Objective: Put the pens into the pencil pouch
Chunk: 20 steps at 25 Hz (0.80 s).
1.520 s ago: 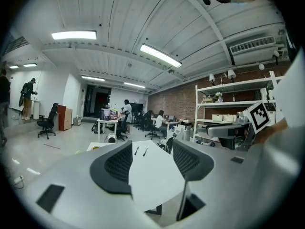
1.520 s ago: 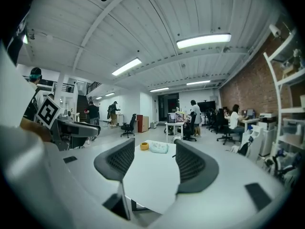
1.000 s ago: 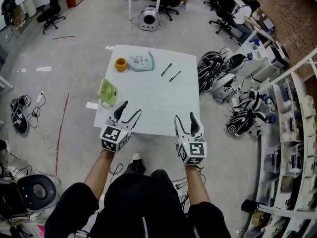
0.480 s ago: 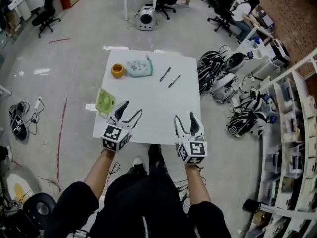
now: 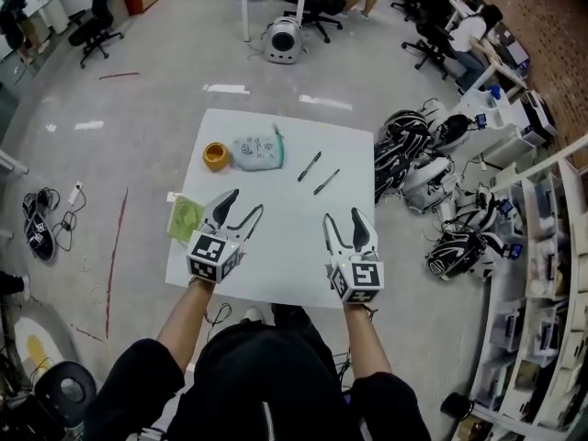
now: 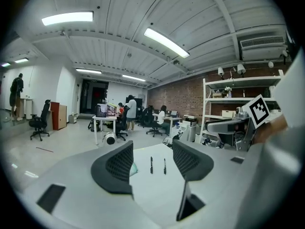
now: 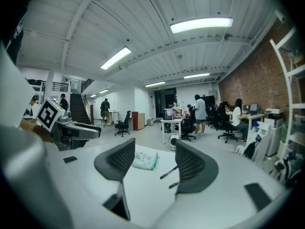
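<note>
Pens (image 5: 309,165) lie loose on the white desk (image 5: 276,255). There are two of them, dark and slim, side by side but not touching, both slanting toward the far right corner. To their left the pencil pouch (image 5: 256,152), pale blue-green, lies flat on the desk. Just left of that is an orange roll of tape (image 5: 215,156). A small green fan (image 5: 185,219) rests at the desk's left edge, near my left gripper (image 5: 245,202).

I hold both grippers over the near part of the desk, well short of the pens. The left gripper's fingers (image 6: 119,168) stand wide apart with nothing between them, and through the gap I see the two pens farther along the desk. The right gripper (image 5: 342,217) is likewise spread wide and holds nothing. Its view shows the pouch through the gap and the pens by the right finger, all farther along the desk.
</note>
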Available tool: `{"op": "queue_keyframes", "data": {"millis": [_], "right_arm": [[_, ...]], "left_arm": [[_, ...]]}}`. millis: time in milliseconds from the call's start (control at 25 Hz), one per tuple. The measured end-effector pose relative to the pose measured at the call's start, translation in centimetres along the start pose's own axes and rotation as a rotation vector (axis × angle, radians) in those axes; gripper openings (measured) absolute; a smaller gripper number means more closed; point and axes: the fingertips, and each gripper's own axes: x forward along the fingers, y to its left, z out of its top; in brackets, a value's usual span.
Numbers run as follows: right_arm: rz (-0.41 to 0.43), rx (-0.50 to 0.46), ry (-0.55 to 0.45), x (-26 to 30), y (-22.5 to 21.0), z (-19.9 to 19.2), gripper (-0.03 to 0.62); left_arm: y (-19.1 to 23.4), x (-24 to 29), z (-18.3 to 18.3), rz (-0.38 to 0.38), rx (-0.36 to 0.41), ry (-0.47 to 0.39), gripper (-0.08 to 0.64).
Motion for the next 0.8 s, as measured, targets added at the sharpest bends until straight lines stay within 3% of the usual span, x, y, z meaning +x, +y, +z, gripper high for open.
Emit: {"op": "queue_keyframes", "data": {"millis": [400,800], "right_arm": [[0.128,-0.027,0.026,8.2,-4.2,0.1,0.258],[0.172,-0.019,0.082,12.4,-6.4,-1.2,0.255]], "left_arm": [[3.0,6.1,0.2,0.115,-0.024,0.035,0.267],[5.0,10.2,-1.4,0.133,-0.041,0.100,0.267]]}}
